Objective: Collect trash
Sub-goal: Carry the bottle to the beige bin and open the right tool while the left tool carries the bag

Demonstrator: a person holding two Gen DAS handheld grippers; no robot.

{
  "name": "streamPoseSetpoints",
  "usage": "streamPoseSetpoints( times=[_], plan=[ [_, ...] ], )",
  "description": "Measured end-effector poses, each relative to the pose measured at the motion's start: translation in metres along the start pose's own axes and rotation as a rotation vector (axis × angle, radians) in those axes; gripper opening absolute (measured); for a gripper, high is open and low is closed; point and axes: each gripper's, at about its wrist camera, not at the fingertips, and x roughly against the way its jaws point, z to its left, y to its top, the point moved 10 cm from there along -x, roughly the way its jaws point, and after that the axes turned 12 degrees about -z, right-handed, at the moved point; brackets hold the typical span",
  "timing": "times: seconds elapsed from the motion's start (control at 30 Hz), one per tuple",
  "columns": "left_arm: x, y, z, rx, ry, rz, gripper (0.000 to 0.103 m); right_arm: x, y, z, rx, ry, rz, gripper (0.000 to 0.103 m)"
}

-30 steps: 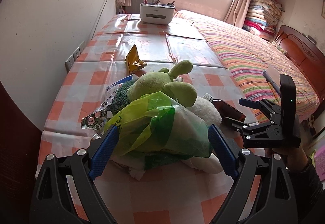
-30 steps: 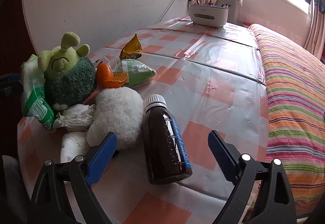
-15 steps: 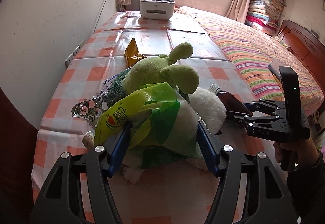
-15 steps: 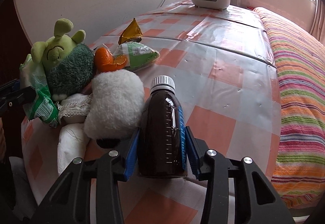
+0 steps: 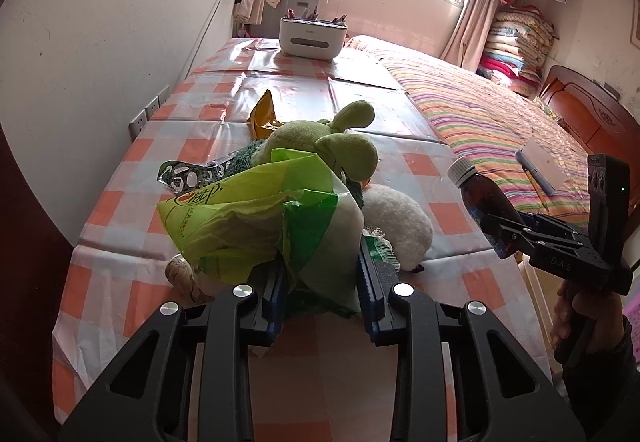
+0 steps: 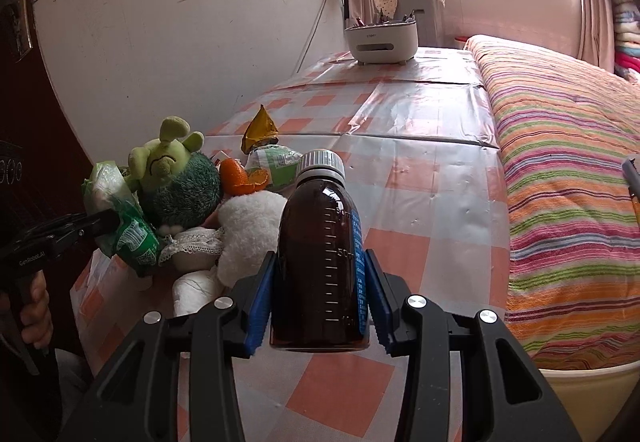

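My left gripper [image 5: 322,282] is shut on a crumpled green plastic bag [image 5: 256,217] at the near end of the checked table [image 5: 188,149]; the bag also shows in the right wrist view [image 6: 128,230]. My right gripper [image 6: 320,282] is shut on a brown medicine bottle [image 6: 318,262] with a white cap, held above the table; the bottle also shows in the left wrist view [image 5: 486,213]. Orange peel [image 6: 242,177], a gold wrapper [image 6: 260,129] and a green-white packet [image 6: 276,161] lie behind the toys.
A green plush toy [image 6: 172,177] and a white plush [image 6: 248,234] sit in the pile with white lace cloth [image 6: 192,248]. A white organiser box [image 5: 312,37] stands at the far end. A striped bed [image 6: 560,161] borders the table's right side. The wall is on the left.
Both grippers went from open to shut. The left closed on the green bag and squeezed it. The right closed on the brown bottle and lifted it off the table.
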Motion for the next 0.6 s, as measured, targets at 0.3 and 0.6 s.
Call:
streamPoseSetpoints(
  times=[0.3,0.6],
  plan=[
    [0.028,0.019,-0.031,-0.014,-0.072,-0.101,0.029,0.039,0.019,0.001,0.010,-0.034,-0.107,0.041],
    [0.066,0.032,-0.121,-0.120,-0.232,-0.172,0.029,0.067,0.014,-0.016,-0.002,-0.103,-0.147,0.041]
  ],
)
